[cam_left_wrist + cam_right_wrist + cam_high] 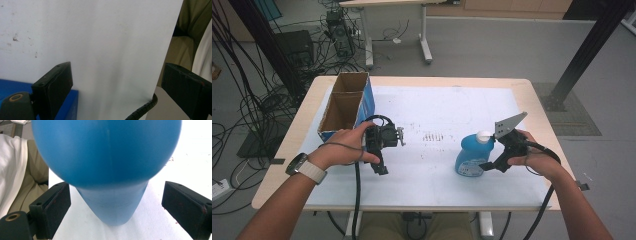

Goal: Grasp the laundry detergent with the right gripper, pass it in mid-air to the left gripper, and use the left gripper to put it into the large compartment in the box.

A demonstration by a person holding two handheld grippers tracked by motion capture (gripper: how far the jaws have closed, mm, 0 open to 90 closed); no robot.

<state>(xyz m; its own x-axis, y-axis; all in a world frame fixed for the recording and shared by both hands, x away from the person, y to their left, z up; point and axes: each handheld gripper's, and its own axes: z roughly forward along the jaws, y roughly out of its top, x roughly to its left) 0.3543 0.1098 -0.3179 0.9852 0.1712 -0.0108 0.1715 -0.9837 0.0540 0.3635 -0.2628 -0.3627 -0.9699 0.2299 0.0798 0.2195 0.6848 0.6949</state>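
Right gripper point(115, 202): the jaws stand wide apart on either side of the blue bottle point(107, 157), with a clear gap between each pad and the bottle, so nothing is gripped. The bottle stands upright on the white sheet point(437, 107) at the near right of the table point(307, 100). Left gripper point(115, 85): the jaws are wide open and empty above the sheet at the near left, just beside the blue cardboard box point(347, 106), whose top is open.
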